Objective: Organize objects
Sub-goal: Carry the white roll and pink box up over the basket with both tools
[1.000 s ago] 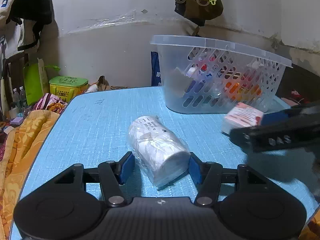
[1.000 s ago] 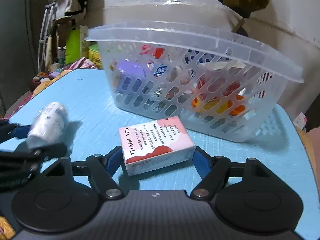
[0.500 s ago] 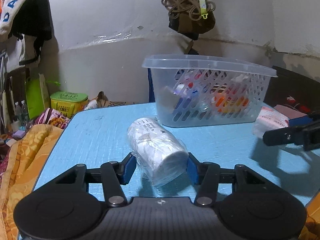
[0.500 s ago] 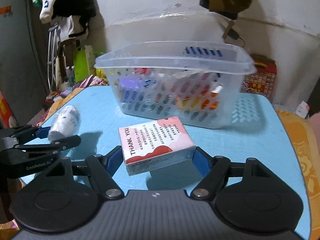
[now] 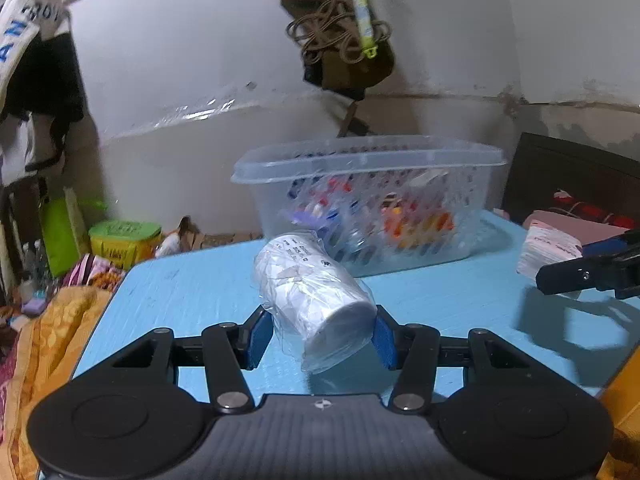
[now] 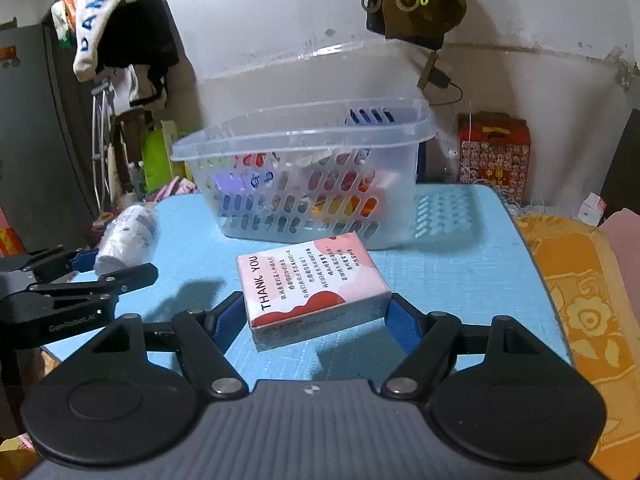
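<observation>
Both grippers have pulled back from the basket (image 5: 368,204) over the last sec: it sat close and large in both views, now it stands further off at 12 o'clock w/ more blue surface (image 5: 192,284) showing between. Left gripper (image 5: 322,338): jaws closed on the plastic-wrapped roll (image 5: 316,300), blue pads pressing both sides, roll tilted w/ far end toward 11 o'clock and lifted off the surface, judging by its shadow underneath. Same roll seen from the right wrist view at 9 o'clock, held in the left gripper (image 6: 100,268). Right gripper (image 6: 316,320): jaws closed on the pink-and-white "THANK YOU" box (image 6: 312,284), gripped across its short ends, lying flat, shadow below so prob. clear of the surface. From the left view the box (image 5: 550,248) shows at 3 o'clock, well apart from the roll. Basket is clear plastic w/ slotted walls, already holds a mix of coloured items; can't make out what they are. It sits toward the far edge of the surface, rim above both carried things. Meaning for task: both items are picked and secured but neither is in the basket yet; the pull-back puts them further from the drop, not closer. Judgement: either a lift-and-go-over-the-rim is being set up, or items are bound elsewhere; can't tell. Risk: the roll's loose wrap looks slippery, may slide in the pads if tilted more.
</observation>
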The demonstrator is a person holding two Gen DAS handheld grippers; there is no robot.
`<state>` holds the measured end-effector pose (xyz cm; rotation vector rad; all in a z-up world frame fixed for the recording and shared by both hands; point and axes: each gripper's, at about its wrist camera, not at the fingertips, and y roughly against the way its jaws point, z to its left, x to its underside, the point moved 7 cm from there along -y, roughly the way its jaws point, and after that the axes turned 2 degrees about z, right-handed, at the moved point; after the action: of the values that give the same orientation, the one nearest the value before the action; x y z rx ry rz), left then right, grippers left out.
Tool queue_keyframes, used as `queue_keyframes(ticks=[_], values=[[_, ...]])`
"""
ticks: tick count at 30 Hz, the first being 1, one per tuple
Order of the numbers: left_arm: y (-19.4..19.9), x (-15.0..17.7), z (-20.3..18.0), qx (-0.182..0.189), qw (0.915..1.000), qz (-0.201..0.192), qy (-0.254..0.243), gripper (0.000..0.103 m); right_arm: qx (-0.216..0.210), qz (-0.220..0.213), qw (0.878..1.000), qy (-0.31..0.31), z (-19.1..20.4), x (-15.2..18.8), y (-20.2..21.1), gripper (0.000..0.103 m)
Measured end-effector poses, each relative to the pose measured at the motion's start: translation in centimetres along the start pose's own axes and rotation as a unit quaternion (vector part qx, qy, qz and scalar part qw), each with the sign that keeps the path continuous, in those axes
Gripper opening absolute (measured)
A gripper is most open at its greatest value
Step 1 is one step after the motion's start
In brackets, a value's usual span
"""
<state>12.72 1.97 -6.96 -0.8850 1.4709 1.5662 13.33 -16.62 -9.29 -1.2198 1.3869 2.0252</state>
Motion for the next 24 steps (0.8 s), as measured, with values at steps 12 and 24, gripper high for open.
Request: queue_keyframes(ticks=[12,24], values=[[2.0,-12.0,-2.1,0.039,0.9954,-0.085,0.019,0.056,0.019,-0.120,0.993,0.013,-0.7,-11.7,2.1,0.078],[-11.8,-17.7,0.7,0.022,0.9941,-0.007,0.106,0.056,0.036,-0.036,0.999,0.010,-3.8,-16.8,-11.1,0.079]])
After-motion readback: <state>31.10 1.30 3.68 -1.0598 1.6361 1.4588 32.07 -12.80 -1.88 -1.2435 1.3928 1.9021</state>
